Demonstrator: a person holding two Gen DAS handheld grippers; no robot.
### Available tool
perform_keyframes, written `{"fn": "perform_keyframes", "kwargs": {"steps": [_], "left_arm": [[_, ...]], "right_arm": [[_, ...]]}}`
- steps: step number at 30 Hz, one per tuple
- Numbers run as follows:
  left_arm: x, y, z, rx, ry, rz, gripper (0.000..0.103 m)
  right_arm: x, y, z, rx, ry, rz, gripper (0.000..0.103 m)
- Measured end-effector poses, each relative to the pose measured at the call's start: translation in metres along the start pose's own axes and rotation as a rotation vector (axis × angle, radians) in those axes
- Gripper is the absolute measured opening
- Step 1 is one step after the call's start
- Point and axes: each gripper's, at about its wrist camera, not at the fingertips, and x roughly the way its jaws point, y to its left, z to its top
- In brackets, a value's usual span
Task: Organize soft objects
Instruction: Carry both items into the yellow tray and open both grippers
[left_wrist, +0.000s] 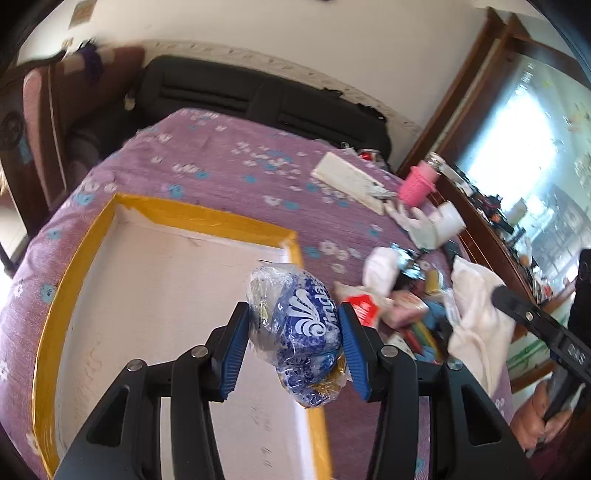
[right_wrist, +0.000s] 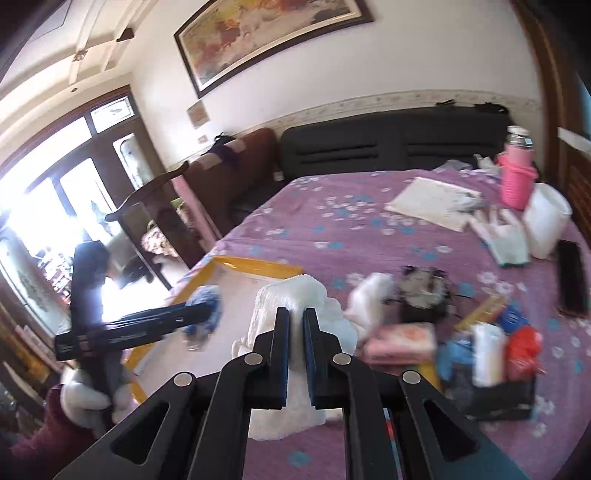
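My left gripper (left_wrist: 293, 325) is shut on a blue and white tissue pack in clear wrap (left_wrist: 295, 332), holding it above the right side of a shallow white box with a yellow taped rim (left_wrist: 207, 218). My right gripper (right_wrist: 296, 314) is shut on a white fluffy towel (right_wrist: 291, 295), lifted off the purple bedspread (right_wrist: 351, 206). In the right wrist view the left gripper (right_wrist: 199, 314) shows blurred at the left, over the box's yellow rim (right_wrist: 258, 264). The towel (left_wrist: 476, 306) and the right gripper's black arm (left_wrist: 535, 325) appear at the right edge of the left wrist view.
A heap of small items lies on the bed: a pink pack (right_wrist: 402, 341), a red bag (right_wrist: 522, 352), a black box (right_wrist: 502, 400), white cloth (right_wrist: 369, 299). Farther back stand a pink basket (right_wrist: 515, 182), a white tub (right_wrist: 546, 225), a flat white box (right_wrist: 432, 201) and the black headboard (right_wrist: 388, 144).
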Motion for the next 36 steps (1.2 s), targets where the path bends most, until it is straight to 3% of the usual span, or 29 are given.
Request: {"fn": "perform_keyframes", "kwargs": {"steps": [6,10,15,19,21,24,26,31,36], "left_arm": [[0.043,0.05,0.023,-0.113,0.037,0.038,0.047],[0.061,0.071,0.035,-0.164,0.038,0.059,0.048],[0.066,0.087,0.039,-0.217,0.04,0.074,0.052],[0.052,0.088,0.04,-0.215,0.01,0.071,0.063],[0.042,0.085,0.041,-0.212,-0.011,0.058,0.064],[0.02,0.077,0.039,-0.204,-0.055,0.029,0.066],[0.003,0.068,0.036,-0.178,-0.086,0.025,0.068],[-0.035,0.032,0.021,-0.091,-0.155,0.009,0.081],[-0.052,-0.005,-0.005,-0.022,-0.17,-0.028,0.082]], "right_arm": [[0.085,0.031,0.026,-0.007,0.093,0.05,0.009],[0.142,0.043,0.035,-0.013,0.147,0.036,0.009],[0.204,0.046,0.036,-0.007,0.201,-0.013,0.01],[0.224,0.041,0.034,-0.013,0.234,-0.026,0.013],[0.211,0.037,0.036,-0.013,0.205,-0.032,0.019],[0.18,0.029,0.042,-0.015,0.148,-0.068,0.041],[0.145,0.014,0.045,0.003,0.095,-0.094,0.049],[0.065,-0.037,0.031,0.088,0.017,-0.179,0.06],[-0.003,-0.093,-0.011,0.198,0.019,-0.283,0.061]]}}
